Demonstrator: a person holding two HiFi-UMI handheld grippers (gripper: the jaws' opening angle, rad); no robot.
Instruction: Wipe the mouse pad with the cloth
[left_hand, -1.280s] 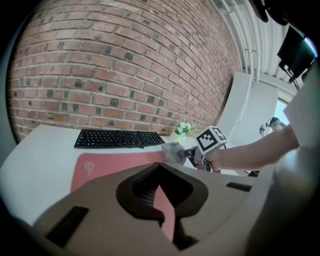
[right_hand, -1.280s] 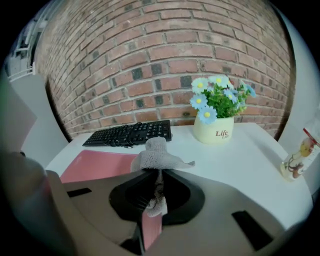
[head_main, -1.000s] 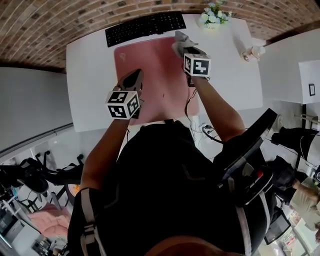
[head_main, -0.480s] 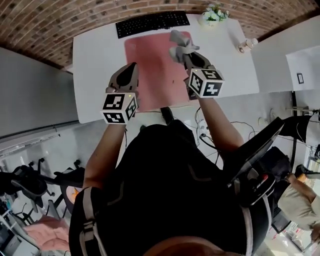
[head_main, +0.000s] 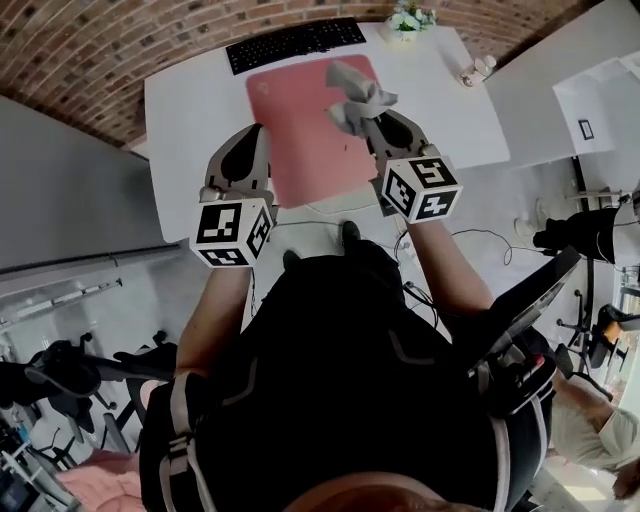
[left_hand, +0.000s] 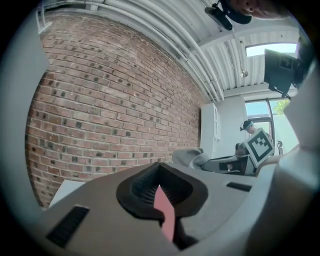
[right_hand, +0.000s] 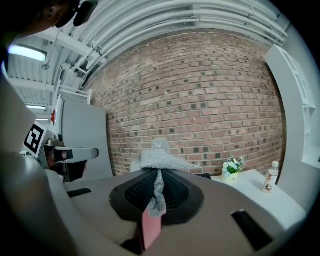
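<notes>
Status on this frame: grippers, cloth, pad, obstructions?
Right hand-held gripper shut on cloth, over far right of mouse pad. Left hand-held gripper shut, empty. Pad bare; keyboard beyond it.

No words, brand names or numbers can be read. Black-and-white square code patterns cover the marker cube of the left hand-held gripper and the marker cube of the right hand-held gripper. A small dark label on a white panel is illegible.

We see red brick wall behind white desk, pale grey floor around it, white pipes along ceiling, bright window off to side. Black thing by us, maybe office chair.
</notes>
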